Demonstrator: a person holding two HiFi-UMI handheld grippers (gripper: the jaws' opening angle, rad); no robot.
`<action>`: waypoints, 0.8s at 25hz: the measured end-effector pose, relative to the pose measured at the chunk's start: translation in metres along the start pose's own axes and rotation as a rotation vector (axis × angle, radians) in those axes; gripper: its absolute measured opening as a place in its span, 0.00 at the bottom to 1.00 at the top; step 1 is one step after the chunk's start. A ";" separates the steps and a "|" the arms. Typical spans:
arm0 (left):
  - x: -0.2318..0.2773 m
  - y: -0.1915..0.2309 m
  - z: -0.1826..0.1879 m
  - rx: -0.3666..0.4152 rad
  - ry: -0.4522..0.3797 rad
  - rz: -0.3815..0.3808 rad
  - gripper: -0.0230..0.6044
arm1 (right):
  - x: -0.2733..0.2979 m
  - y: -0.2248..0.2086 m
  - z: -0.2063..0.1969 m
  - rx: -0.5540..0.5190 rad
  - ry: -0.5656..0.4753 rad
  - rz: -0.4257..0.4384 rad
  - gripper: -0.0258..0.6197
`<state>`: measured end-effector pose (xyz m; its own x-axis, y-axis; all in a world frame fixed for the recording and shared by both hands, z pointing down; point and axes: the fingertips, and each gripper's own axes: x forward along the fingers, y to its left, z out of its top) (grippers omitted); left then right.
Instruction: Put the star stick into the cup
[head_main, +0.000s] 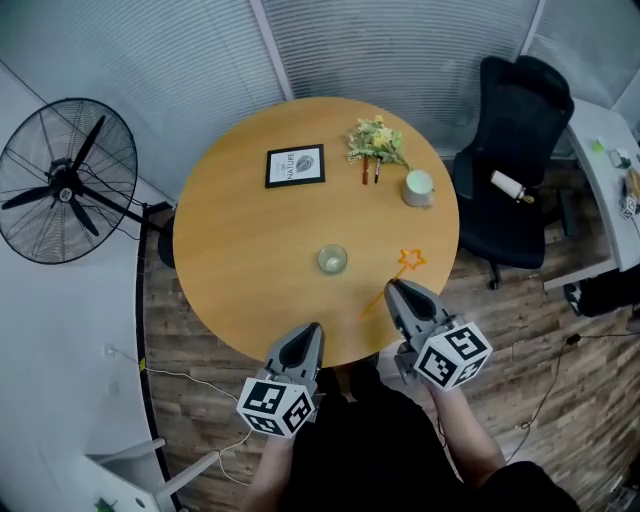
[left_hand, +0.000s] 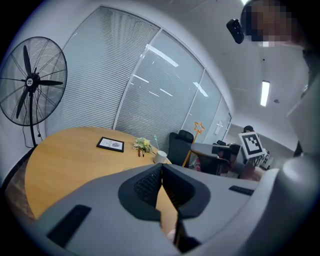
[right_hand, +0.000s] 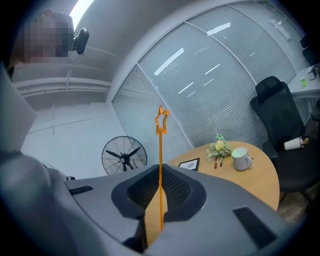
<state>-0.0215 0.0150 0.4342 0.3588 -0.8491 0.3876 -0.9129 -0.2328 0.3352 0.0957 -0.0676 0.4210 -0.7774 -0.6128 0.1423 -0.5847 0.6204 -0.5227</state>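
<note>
An orange star stick (head_main: 408, 262) slants over the round table's near right edge, with my right gripper (head_main: 393, 288) shut on its shaft. In the right gripper view the stick (right_hand: 160, 150) rises straight up from between the closed jaws of that gripper (right_hand: 160, 174), star on top. A clear glass cup (head_main: 332, 260) stands upright mid-table, left of the star and apart from it. My left gripper (head_main: 309, 330) hovers at the near table edge, shut and holding nothing (left_hand: 161, 176). The star (left_hand: 199, 127) also shows in the left gripper view.
On the far half of the wooden table (head_main: 240, 240) sit a framed picture (head_main: 295, 165), a flower bunch (head_main: 377, 140) with two pens, and a white mug (head_main: 419, 187). A black office chair (head_main: 515, 150) stands at right, a floor fan (head_main: 65, 180) at left.
</note>
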 end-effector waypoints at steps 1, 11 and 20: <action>-0.001 0.001 -0.002 -0.004 0.002 0.004 0.03 | 0.002 0.000 -0.002 -0.001 0.007 0.004 0.08; -0.004 0.022 -0.003 -0.029 0.005 0.012 0.03 | 0.027 0.007 -0.003 -0.016 0.033 0.003 0.08; 0.018 0.042 0.010 -0.023 0.031 -0.048 0.03 | 0.060 0.004 0.006 -0.027 0.028 -0.038 0.08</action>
<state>-0.0556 -0.0149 0.4469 0.4087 -0.8219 0.3969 -0.8898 -0.2620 0.3736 0.0487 -0.1051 0.4222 -0.7605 -0.6223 0.1855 -0.6197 0.6102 -0.4937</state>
